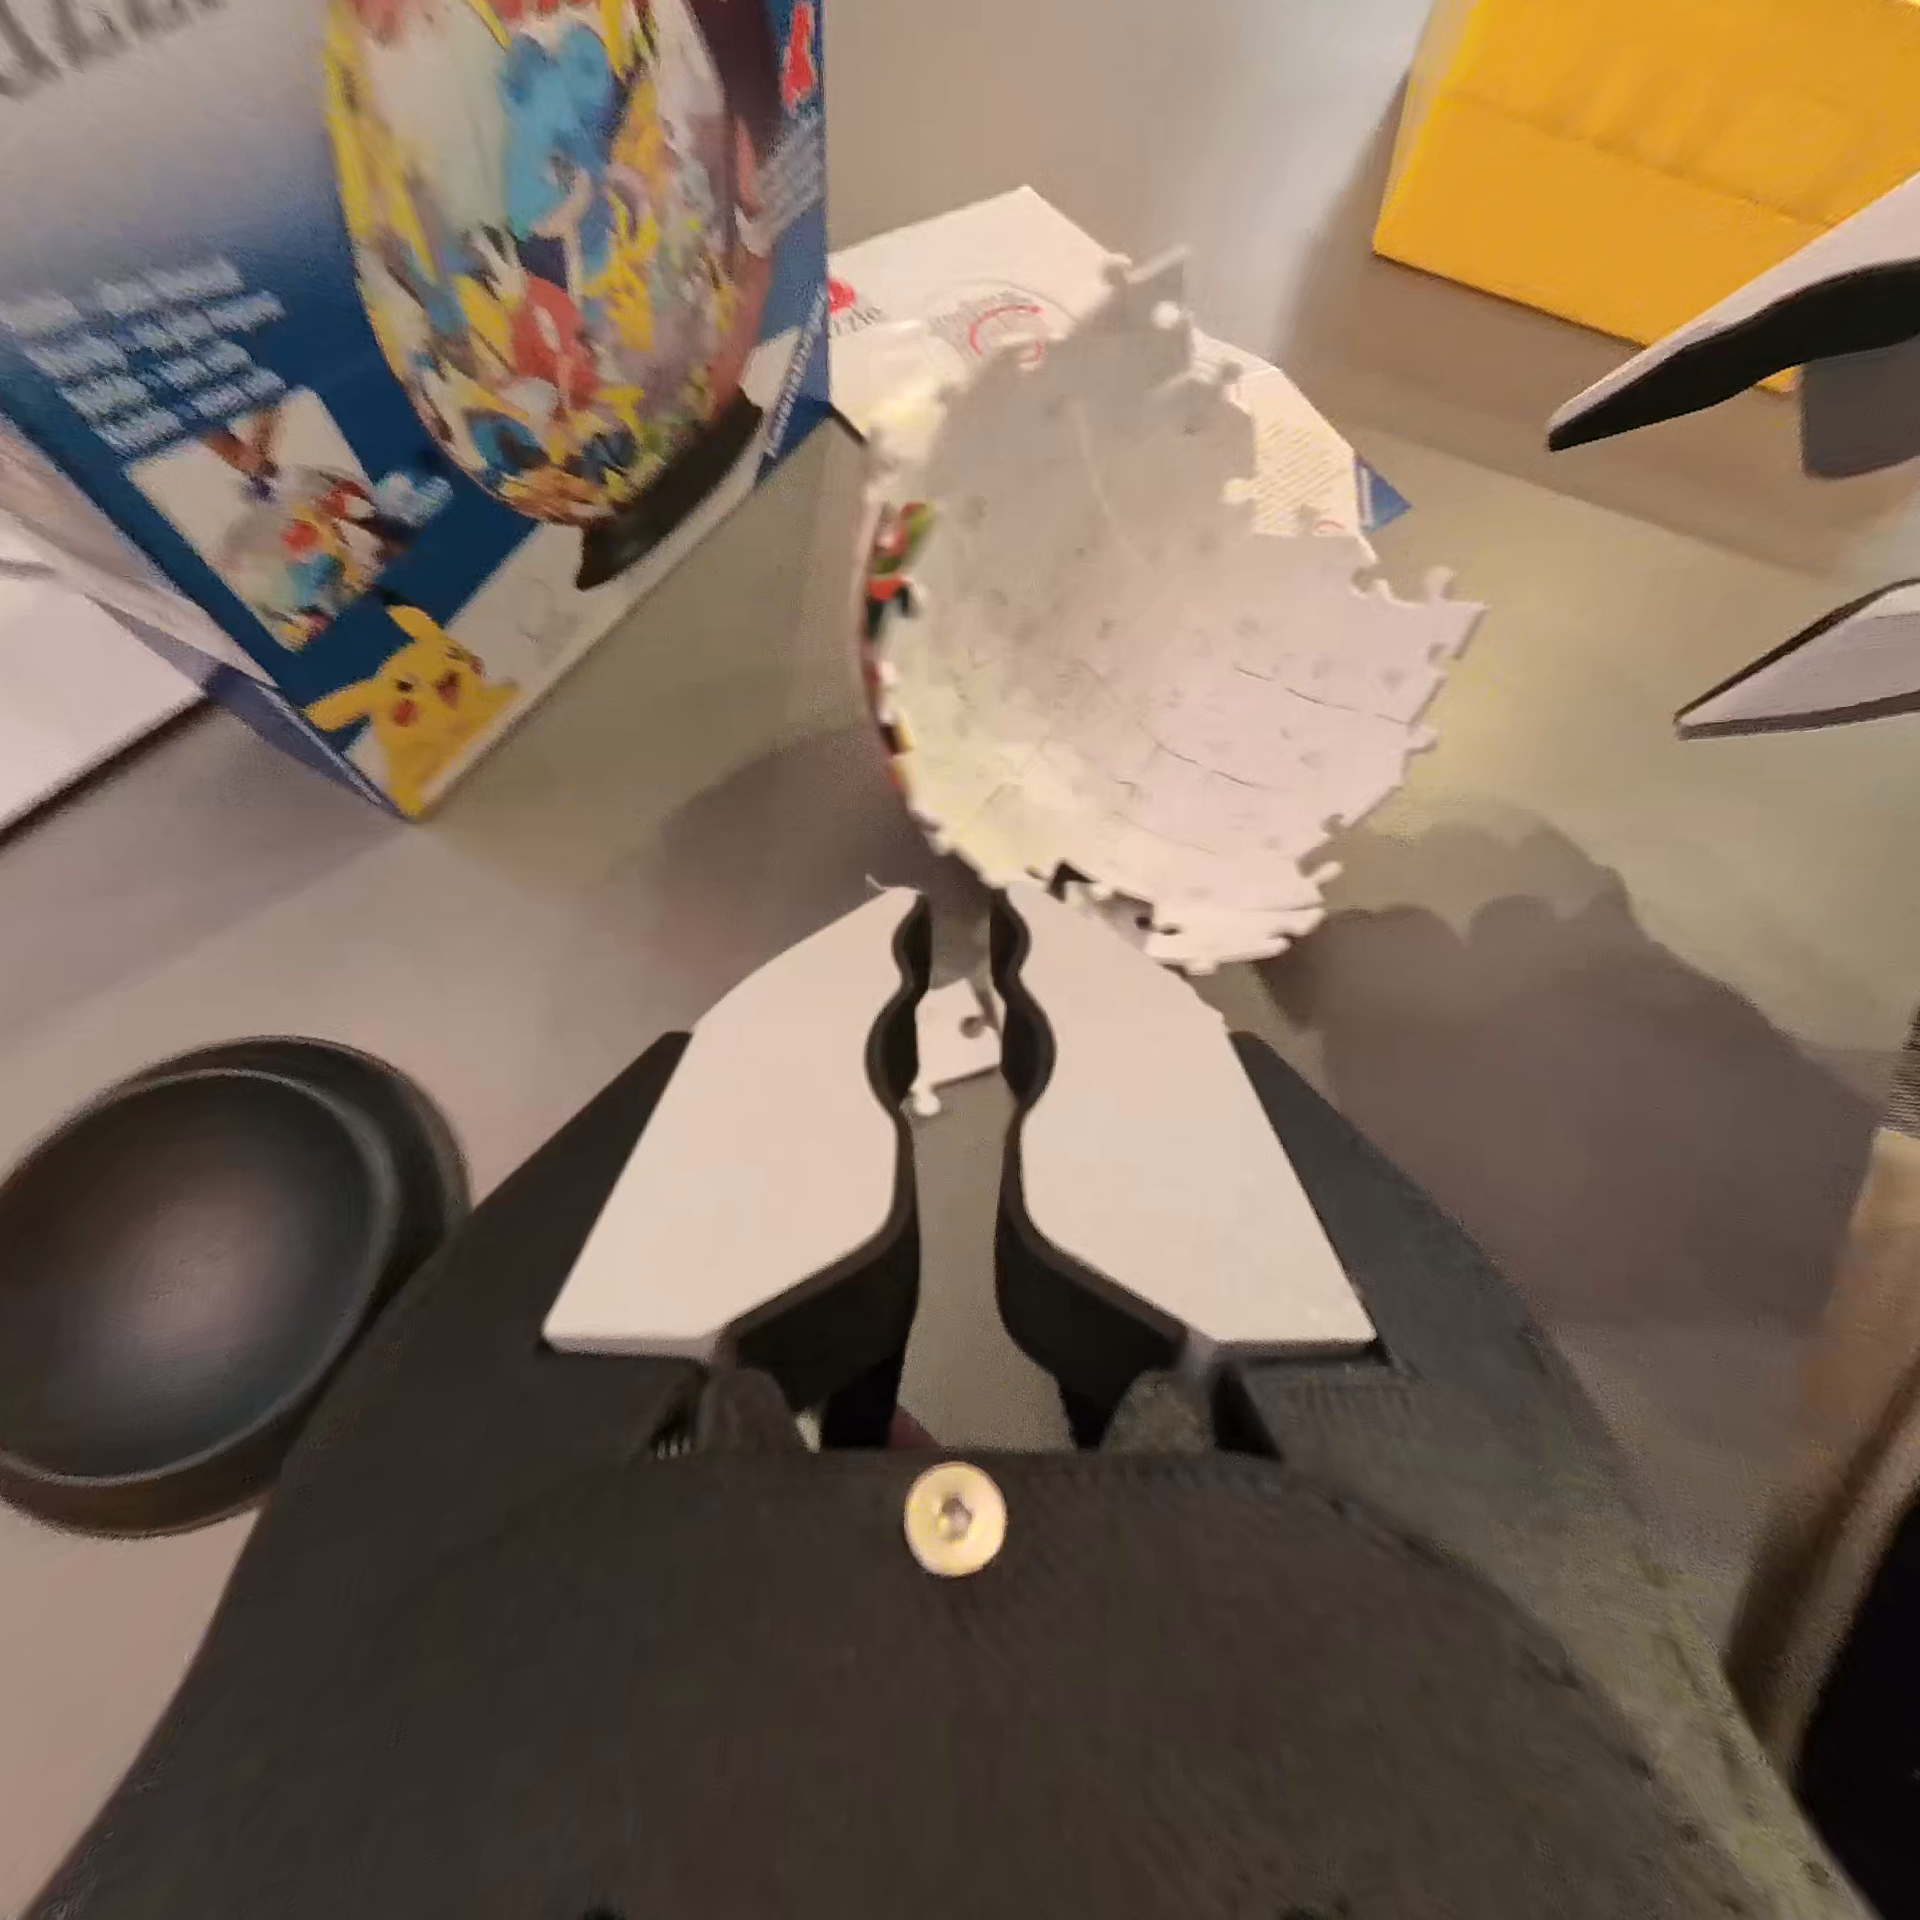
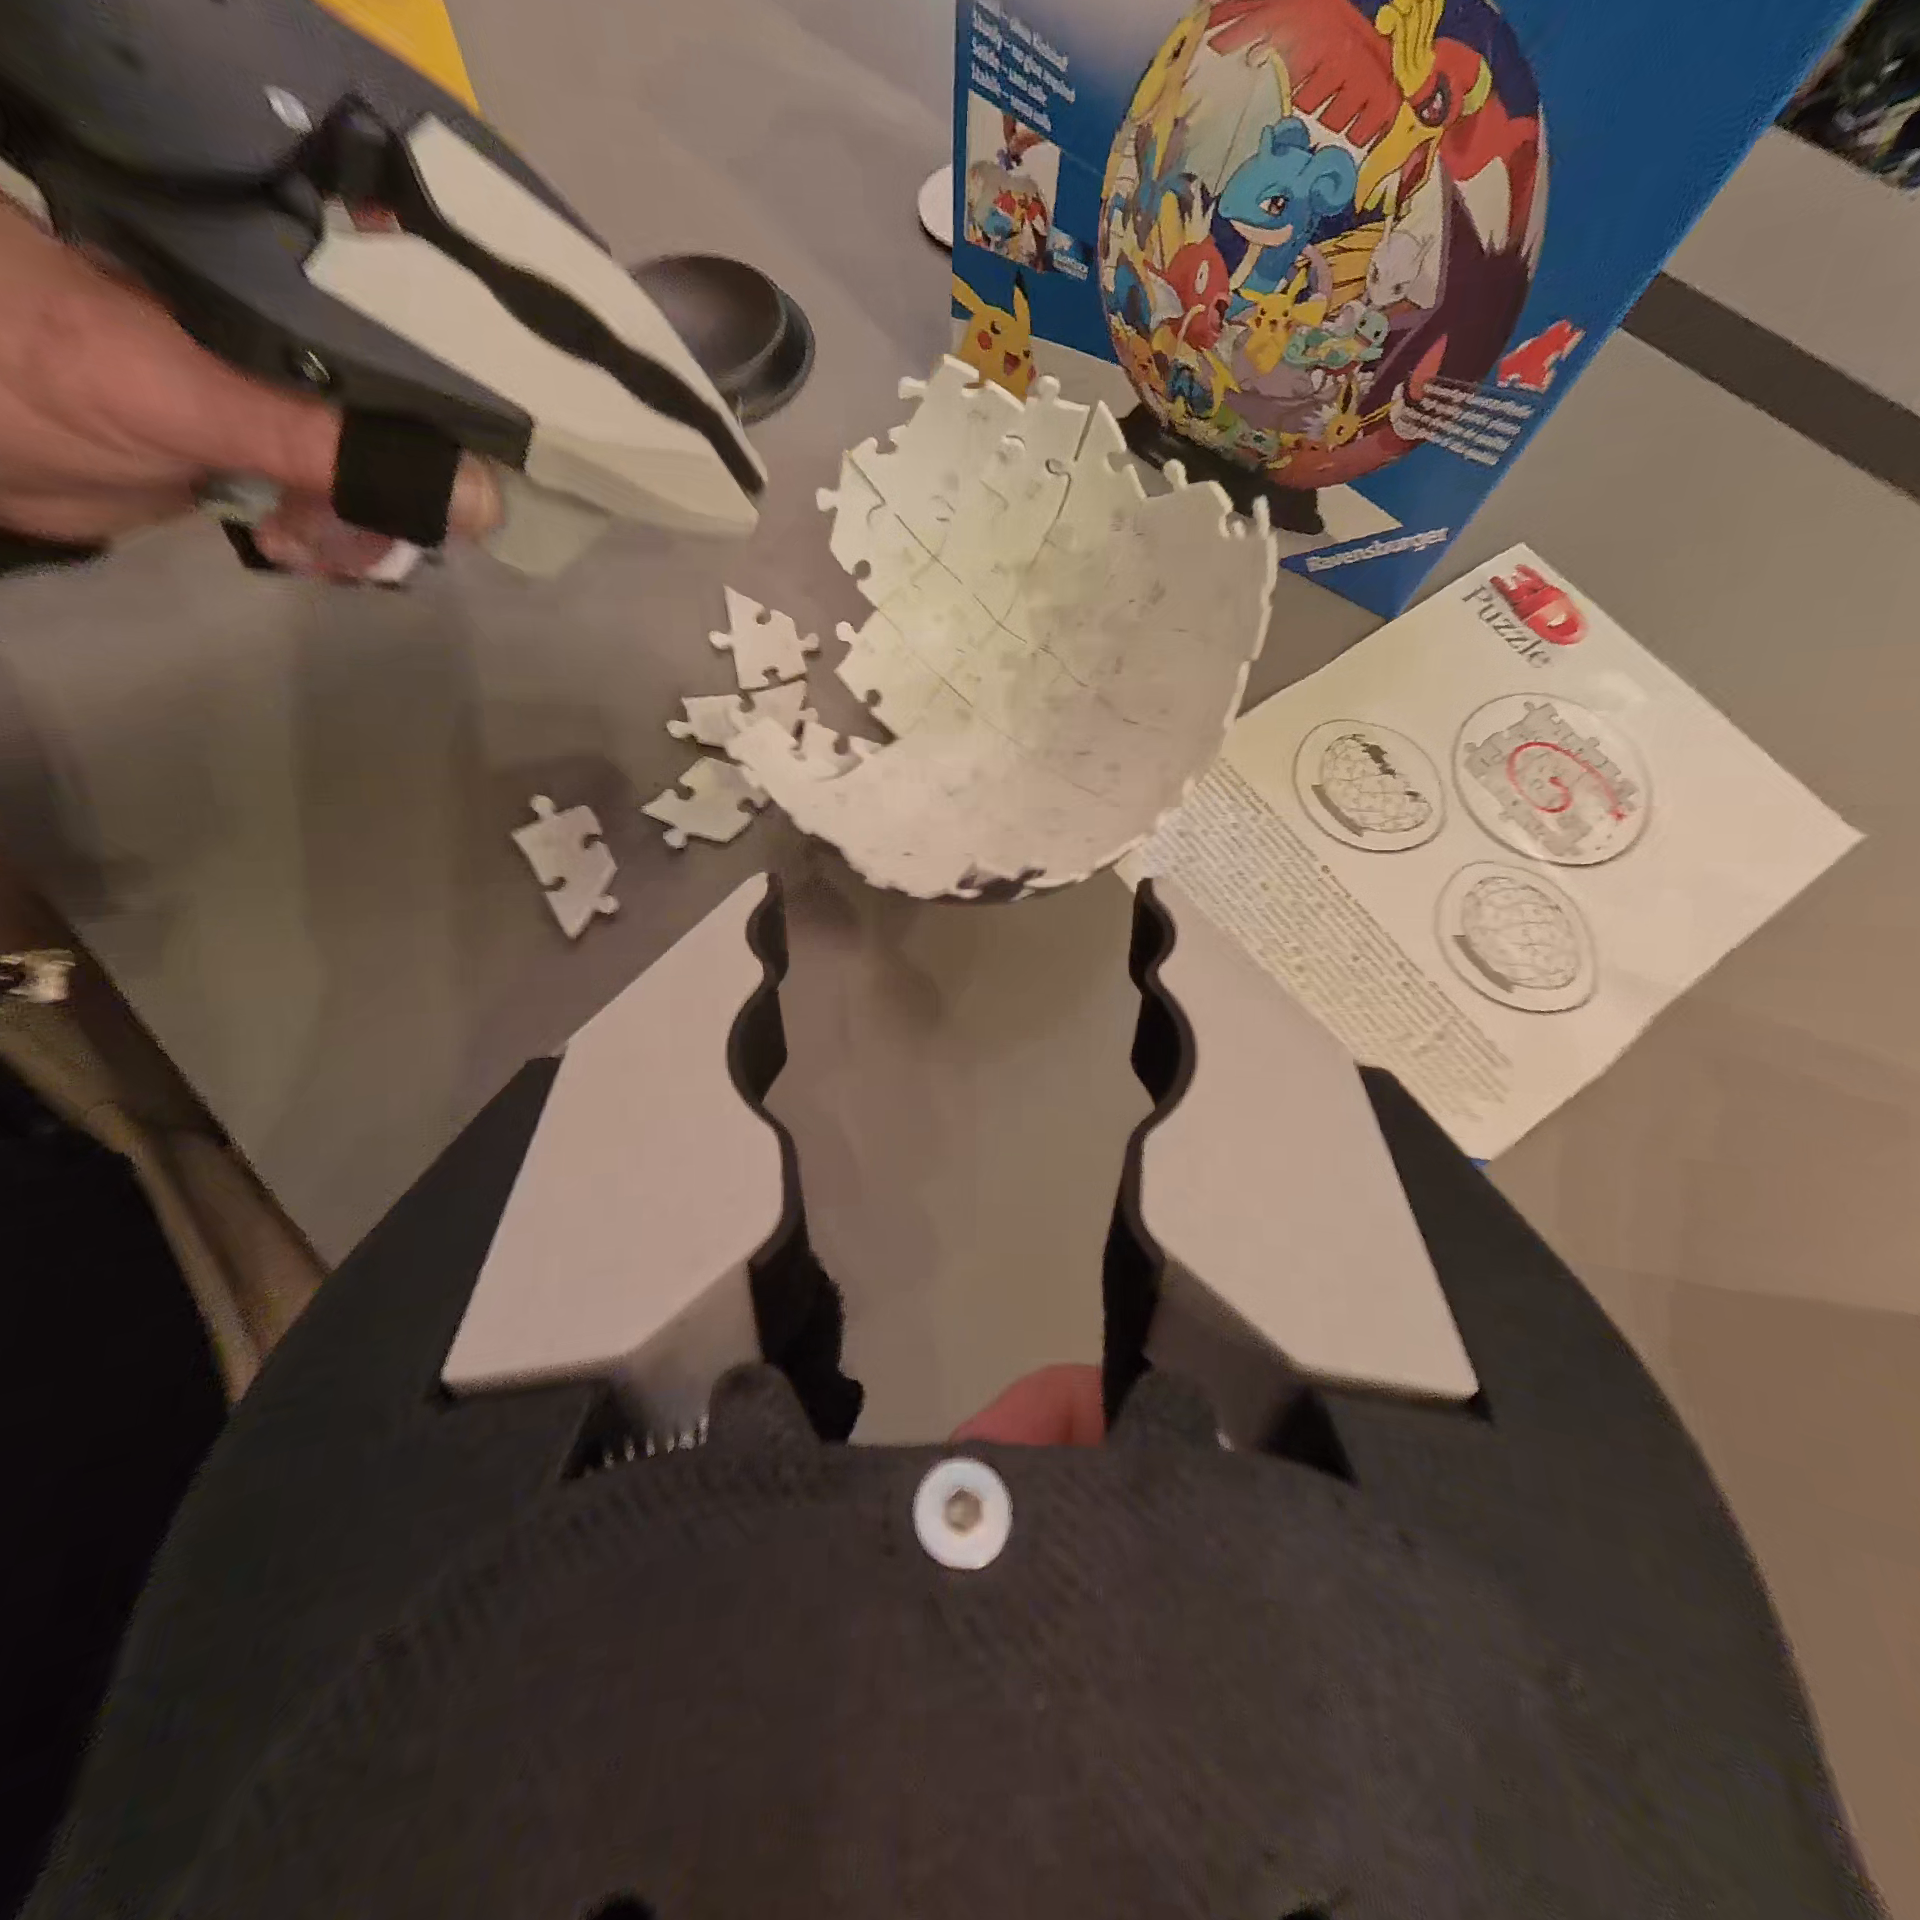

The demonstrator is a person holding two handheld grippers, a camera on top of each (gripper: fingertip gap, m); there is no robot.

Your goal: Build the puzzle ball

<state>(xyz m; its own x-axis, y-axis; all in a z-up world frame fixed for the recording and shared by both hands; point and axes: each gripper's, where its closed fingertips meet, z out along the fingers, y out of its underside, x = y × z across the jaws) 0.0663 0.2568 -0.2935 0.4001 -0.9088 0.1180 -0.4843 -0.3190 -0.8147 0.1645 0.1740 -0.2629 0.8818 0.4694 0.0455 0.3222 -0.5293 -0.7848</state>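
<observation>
The half-built puzzle ball (image 1: 1122,644) is a tilted bowl-shaped shell on the grey table, its white inner side showing; it also shows in the right wrist view (image 2: 1039,675). Several loose white pieces (image 2: 717,758) lie on the table at its left. My left gripper (image 1: 958,920) hovers above them with its jaws nearly together; a white piece (image 1: 956,1049) shows through the narrow gap. It also shows in the right wrist view (image 2: 753,494), with nothing sticking out of its tips. My right gripper (image 2: 956,904) is open and empty, just in front of the shell's near rim; it also shows in the left wrist view (image 1: 1616,582).
The blue puzzle box (image 2: 1351,260) stands behind the shell. A paper leaflet (image 2: 1507,831) lies to its right. A black round stand (image 1: 187,1278) sits left of my left gripper. A yellow box (image 1: 1642,156) is at the far side. A hand (image 2: 156,436) holds the left gripper. The gap from one gripper's tips to the other's is roughly 15 centimetres. My left gripper is the nearer one to the white piece (image 1: 956,1049): about 5 centimetres, against 15 centimetres.
</observation>
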